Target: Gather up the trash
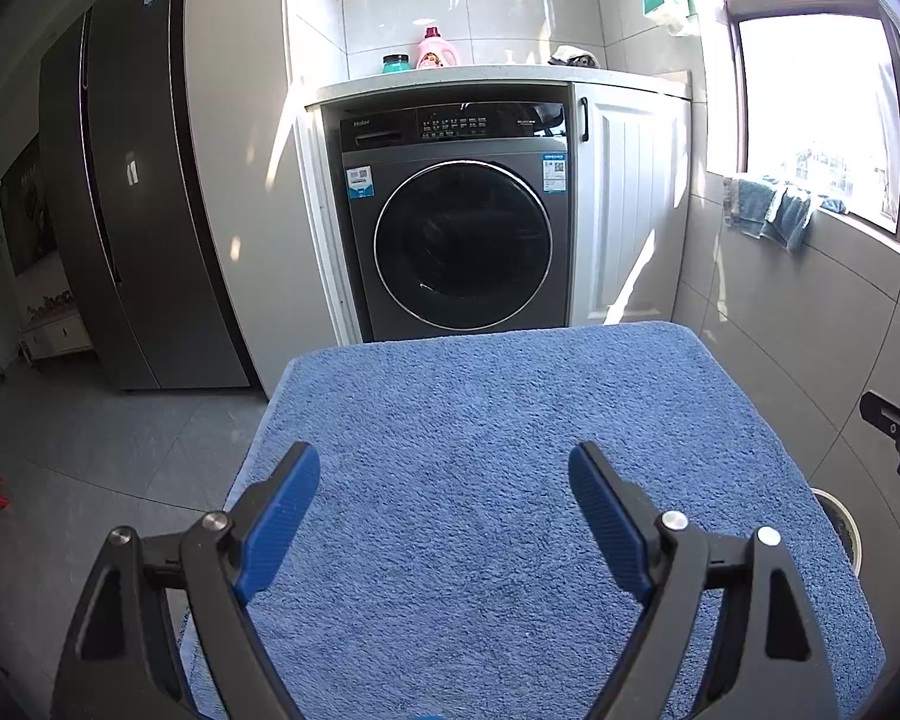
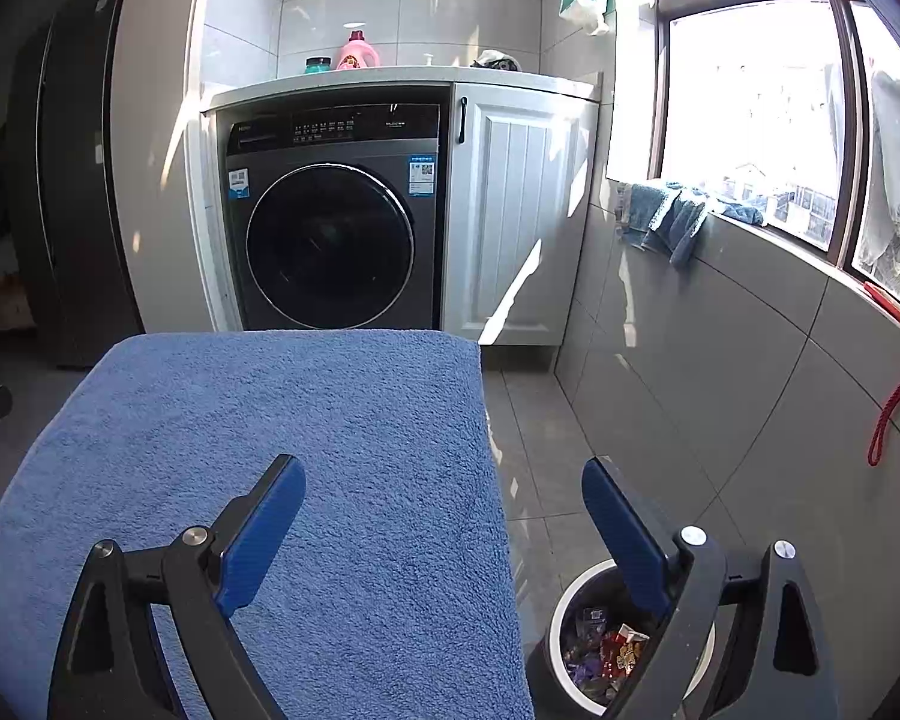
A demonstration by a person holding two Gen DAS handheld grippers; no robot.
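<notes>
**Listener:** What are my tongs doing right now?

**Operator:** My left tongs (image 1: 444, 504) hang with their blue-padded black fingers spread wide apart, holding nothing, above the shaggy blue towel covering the table (image 1: 510, 450). My right tongs (image 2: 444, 516) are spread the same way, also empty. Their left finger sits over the towel-covered table (image 2: 306, 420); their right finger reaches past the table's right edge, over the grey tiled floor (image 2: 546, 480).

**Listener:** And the trash?

**Operator:** It lies in a round white-rimmed bin (image 2: 561, 612) on the floor, just right of the table and under my right tongs' right finger. Inside I see crumpled colourful wrappers (image 2: 606, 651), red and purple among them. From the left camera only a sliver of the bin's rim (image 1: 840, 525) shows past the table's edge.

**Listener:** What is beyond?

**Operator:** Straight ahead, a dark grey front-loading washing machine (image 1: 459, 228) sits under a white counter, with a pink detergent bottle (image 1: 435, 51) on top. A bright window (image 2: 750, 108) lies on the right.
</notes>
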